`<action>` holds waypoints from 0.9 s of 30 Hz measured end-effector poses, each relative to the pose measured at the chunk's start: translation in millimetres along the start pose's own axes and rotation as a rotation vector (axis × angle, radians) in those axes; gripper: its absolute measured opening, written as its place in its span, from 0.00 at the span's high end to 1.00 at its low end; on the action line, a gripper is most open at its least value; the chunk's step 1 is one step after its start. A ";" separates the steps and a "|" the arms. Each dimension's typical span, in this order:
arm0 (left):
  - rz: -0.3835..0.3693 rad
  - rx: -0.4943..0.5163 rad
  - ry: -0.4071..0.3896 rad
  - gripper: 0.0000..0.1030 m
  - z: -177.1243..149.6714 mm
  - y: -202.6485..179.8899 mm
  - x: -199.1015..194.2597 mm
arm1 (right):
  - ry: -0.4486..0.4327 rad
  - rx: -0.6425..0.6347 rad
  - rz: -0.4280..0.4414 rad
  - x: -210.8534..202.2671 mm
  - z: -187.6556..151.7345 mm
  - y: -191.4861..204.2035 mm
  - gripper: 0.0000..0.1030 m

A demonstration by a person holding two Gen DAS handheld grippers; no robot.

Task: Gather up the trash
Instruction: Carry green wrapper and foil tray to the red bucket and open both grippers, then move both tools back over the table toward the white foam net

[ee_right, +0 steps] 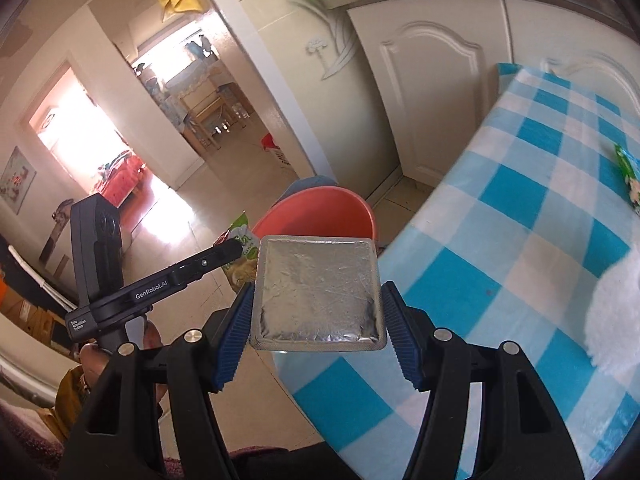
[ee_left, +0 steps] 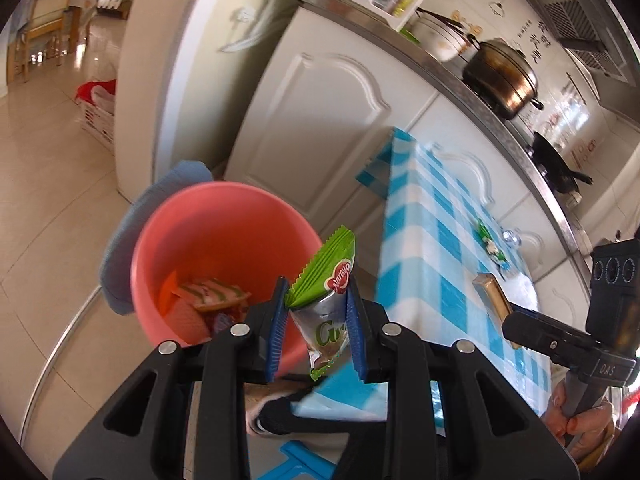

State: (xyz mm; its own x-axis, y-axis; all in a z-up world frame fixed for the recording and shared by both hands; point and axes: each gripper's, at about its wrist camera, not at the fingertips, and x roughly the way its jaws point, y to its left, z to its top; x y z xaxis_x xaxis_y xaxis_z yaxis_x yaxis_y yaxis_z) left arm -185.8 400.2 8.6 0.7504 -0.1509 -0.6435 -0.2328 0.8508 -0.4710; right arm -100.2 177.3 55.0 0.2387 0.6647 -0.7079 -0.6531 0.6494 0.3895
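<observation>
The wrapper (ee_left: 326,280) is clamped upright in the left tongs (ee_left: 318,312), at the bucket's 3 o'clock rim, placed so it can drop inside. The foil pack (ee_right: 318,292) is held flat across the right tongs (ee_right: 318,320), pads gripping its two side edges, with the bucket (ee_right: 320,210) at 12 o'clock beyond it. The bucket (ee_left: 208,240) stands on the floor beside the tabletop (ee_left: 440,240) and already holds several wrappers. A green packet (ee_left: 490,242) remains on the tabletop.
</observation>
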 end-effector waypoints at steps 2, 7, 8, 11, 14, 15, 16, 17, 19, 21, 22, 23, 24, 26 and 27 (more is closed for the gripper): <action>0.028 -0.005 -0.012 0.72 7.0 8.1 2.5 | 0.012 -0.031 0.015 14.9 11.7 10.1 0.38; 0.078 -0.015 -0.017 0.72 16.2 23.3 17.1 | 0.045 -0.093 0.029 54.7 31.9 32.4 0.38; 0.089 -0.014 -0.013 0.72 17.3 26.1 22.1 | 0.051 -0.100 0.030 62.7 35.2 35.3 0.38; 0.131 -0.017 0.001 0.67 17.4 35.1 37.0 | 0.083 -0.107 0.031 87.9 42.4 39.1 0.30; 0.178 -0.048 0.013 0.36 12.3 47.2 47.8 | 0.078 -0.067 0.004 102.1 44.9 29.2 0.20; 0.192 -0.062 0.007 0.27 9.6 51.2 48.7 | 0.076 -0.033 0.005 103.6 44.5 23.5 0.20; 0.198 -0.074 0.000 0.25 8.1 54.2 48.2 | 0.073 -0.002 0.013 104.2 45.4 19.3 0.18; 0.202 -0.090 -0.011 0.22 6.3 57.9 46.1 | 0.061 0.022 0.022 100.9 44.3 14.8 0.17; 0.205 -0.117 -0.040 0.19 3.6 63.9 40.1 | 0.019 0.044 0.024 89.2 42.3 8.6 0.17; 0.211 -0.140 -0.067 0.17 1.9 68.6 33.3 | -0.052 0.031 0.033 70.5 39.9 7.6 0.12; 0.206 -0.154 -0.083 0.16 1.1 71.1 29.5 | -0.097 0.015 0.038 60.6 38.3 7.0 0.09; 0.196 -0.175 -0.109 0.16 -0.1 74.2 23.6 | -0.143 -0.010 0.045 49.4 36.2 8.2 0.08; 0.180 -0.191 -0.133 0.16 -1.0 76.4 18.4 | -0.178 -0.038 0.056 39.5 34.1 9.7 0.07; 0.151 -0.206 -0.173 0.13 -2.1 78.0 9.2 | -0.230 -0.079 0.056 24.6 29.7 12.3 0.04; 0.146 -0.204 -0.194 0.13 -2.1 77.9 4.8 | -0.246 -0.088 0.055 17.9 27.2 12.8 0.04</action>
State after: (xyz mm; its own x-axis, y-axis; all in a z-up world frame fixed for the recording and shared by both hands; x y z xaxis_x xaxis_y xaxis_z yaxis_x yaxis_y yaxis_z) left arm -201.6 464.7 -32.5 0.7992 0.0809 -0.5956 -0.4516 0.7347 -0.5063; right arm -84.8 207.5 63.4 0.3617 0.7746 -0.5188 -0.7271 0.5827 0.3631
